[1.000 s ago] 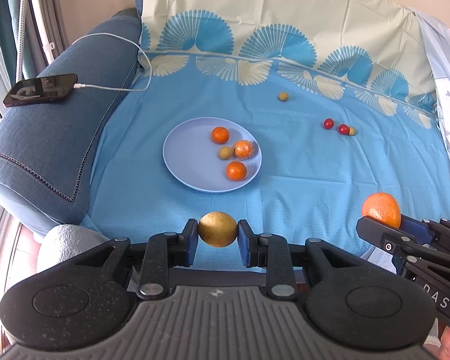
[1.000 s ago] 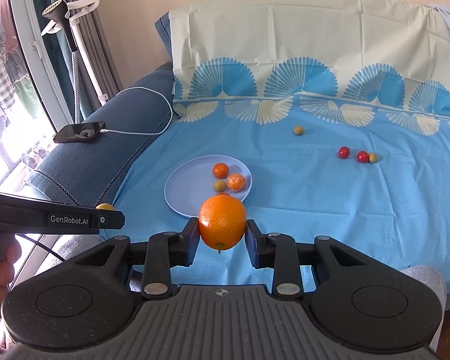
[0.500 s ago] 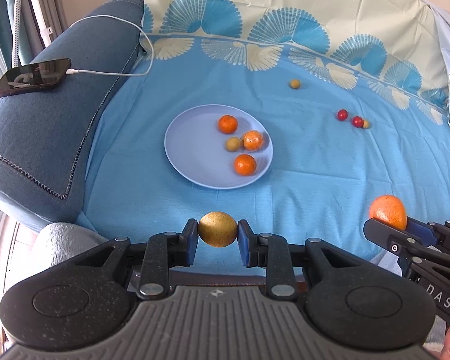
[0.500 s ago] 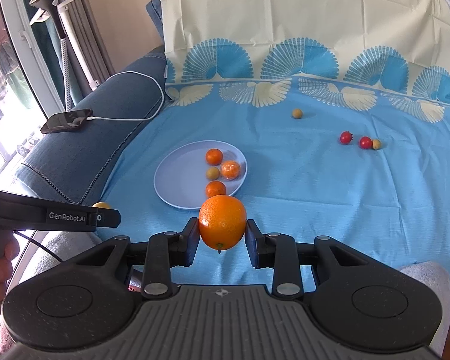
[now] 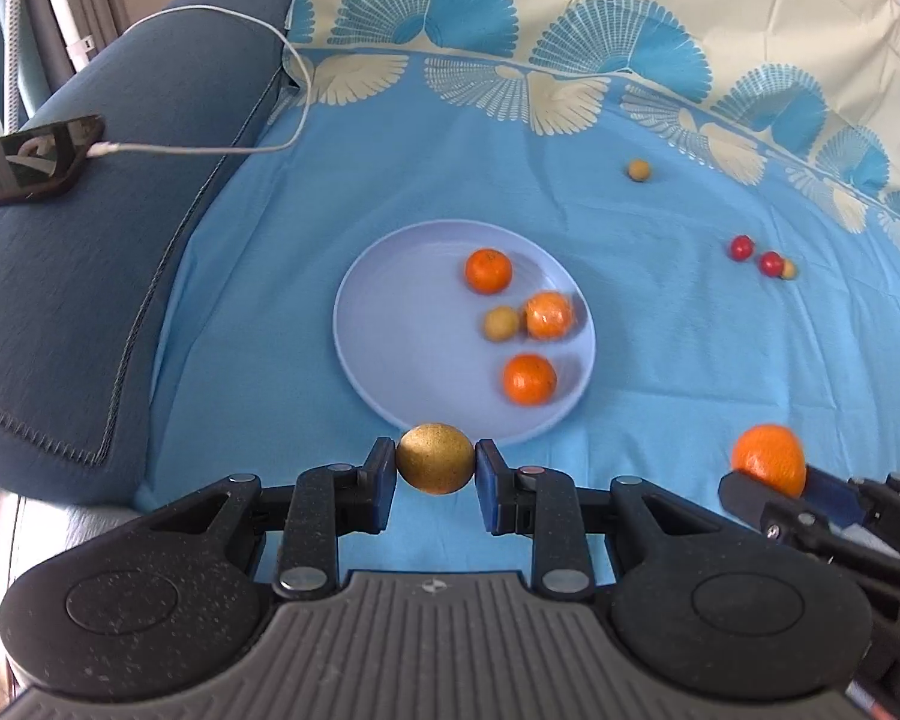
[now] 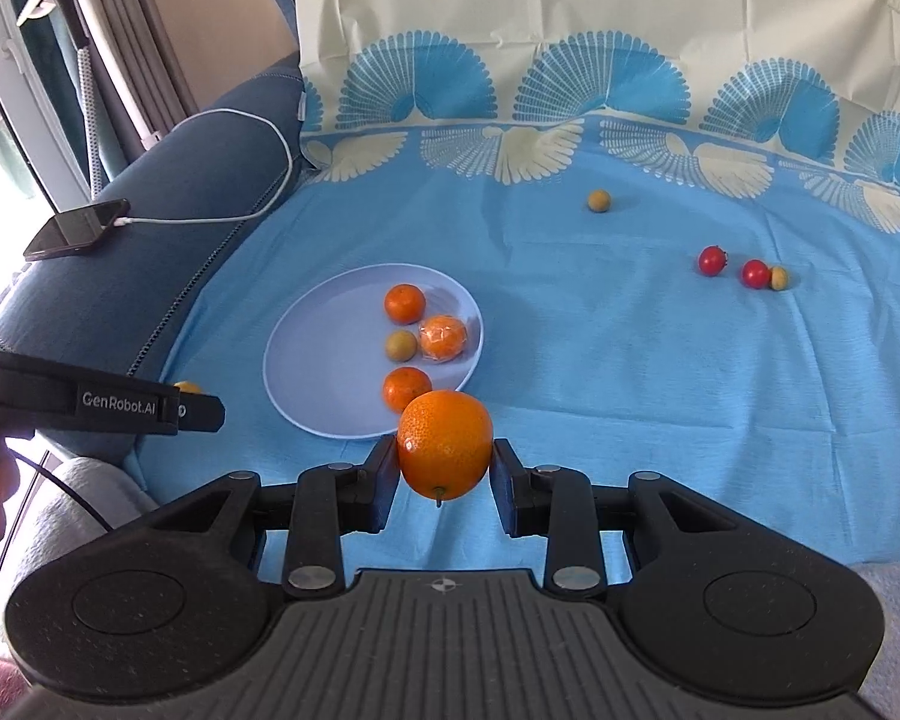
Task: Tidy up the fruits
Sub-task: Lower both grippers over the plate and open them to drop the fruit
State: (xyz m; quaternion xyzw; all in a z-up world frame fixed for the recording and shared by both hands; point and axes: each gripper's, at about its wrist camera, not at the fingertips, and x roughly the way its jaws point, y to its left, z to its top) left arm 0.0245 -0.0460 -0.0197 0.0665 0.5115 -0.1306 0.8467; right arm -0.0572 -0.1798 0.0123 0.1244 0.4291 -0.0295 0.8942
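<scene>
Since a second ago you have carried both grippers forward, so the pale blue plate (image 5: pixel 390 324) now looks larger and nearer, which suggests you are about to set down two more fruits. Your left gripper (image 5: pixel 435 468) has its fingers closed on a small golden-brown round fruit (image 5: pixel 435 458), held in the air just short of the plate's near rim. Your right gripper (image 6: pixel 444 462) has its fingers clamped on a large orange (image 6: pixel 445 443), stem nub pointing down, also held above the blue patterned sheet (image 6: pixel 630 390) near the plate's near edge. Both grippers point forward and slightly down toward the plate, side by side, the left one showing at the left edge of the right camera. The plate already holds three mandarins (image 5: pixel 488 270) and one small yellowish fruit (image 5: pixel 501 323). Loose on the sheet, well apart from the plate, lie a small tan fruit (image 6: pixel 599 201) and, farther right, two cherry tomatoes (image 6: pixel 712 260) with another small tan fruit touching the right one. A phone (image 6: pixel 78 228) on a white charging cable rests on the sofa arm at left.
</scene>
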